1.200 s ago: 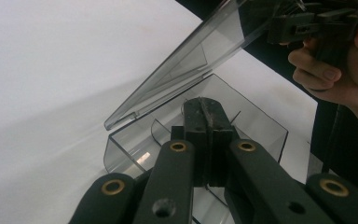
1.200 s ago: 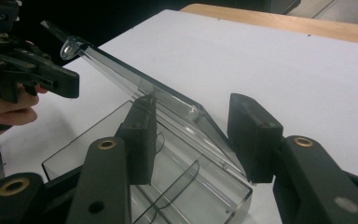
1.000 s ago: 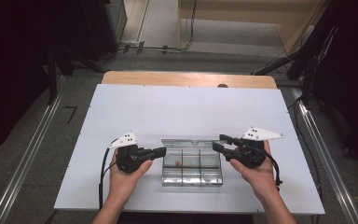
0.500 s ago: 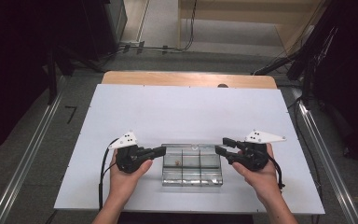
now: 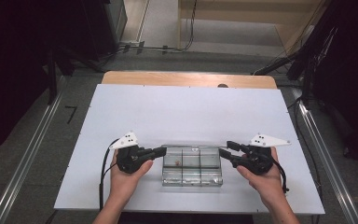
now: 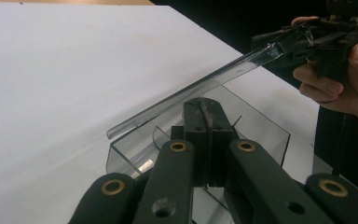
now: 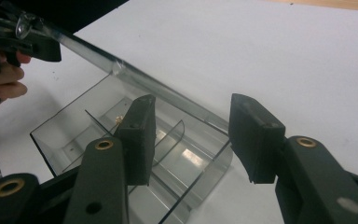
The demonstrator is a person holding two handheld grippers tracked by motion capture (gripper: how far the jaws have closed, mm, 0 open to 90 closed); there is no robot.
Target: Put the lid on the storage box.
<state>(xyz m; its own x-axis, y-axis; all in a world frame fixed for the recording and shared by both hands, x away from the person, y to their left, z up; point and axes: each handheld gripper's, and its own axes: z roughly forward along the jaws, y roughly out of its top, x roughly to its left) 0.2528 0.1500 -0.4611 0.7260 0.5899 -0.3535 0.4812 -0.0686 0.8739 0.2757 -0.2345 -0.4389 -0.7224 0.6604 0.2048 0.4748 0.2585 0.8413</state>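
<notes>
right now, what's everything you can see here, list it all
table top: one, white, under everything
wooden edge: one, light brown, far side of the table top
box: one, clear, with compartments, between the grippers
lid: one, clear, raised at a slant over the box
small bit: one, brownish, in a far compartment
cables: several, black, floor beyond the table
rails: two, grey, floor on either side
left gripper: black, jaws shut, at the box's left end
right gripper: black, jaws open, at the box's right end
left hand, right hand: each holding its gripper
</notes>
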